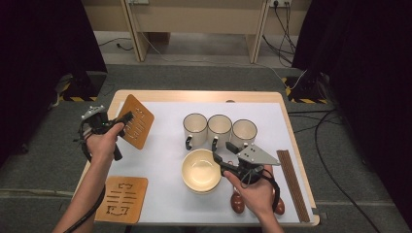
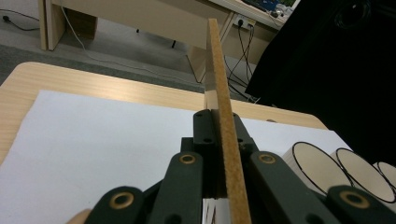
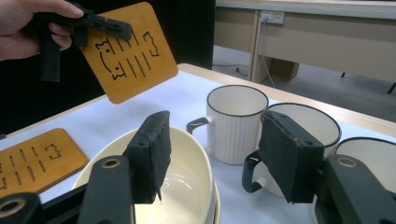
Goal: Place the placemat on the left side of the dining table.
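left gripper [image 1: 127, 118] clamped on the edge of a raised wooden trivet [image 1: 137, 121], lifted clear of the table [image 1: 194, 96]; trivet edge-on between its jaws in the left gripper view. right gripper [image 1: 224, 151] jaws wide, nothing between the pads, straddling the rim of the cream bowl [image 1: 200, 170]; three mugs [image 1: 219, 128] just beyond.

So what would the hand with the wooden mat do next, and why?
Probably carry the mat over the bare white sheet and lower it flat. The left gripper is shut on the mat's edge and holds it off the table, tilted. A second mat already lies flat near the table's front edge, so this one likely gets laid down too.
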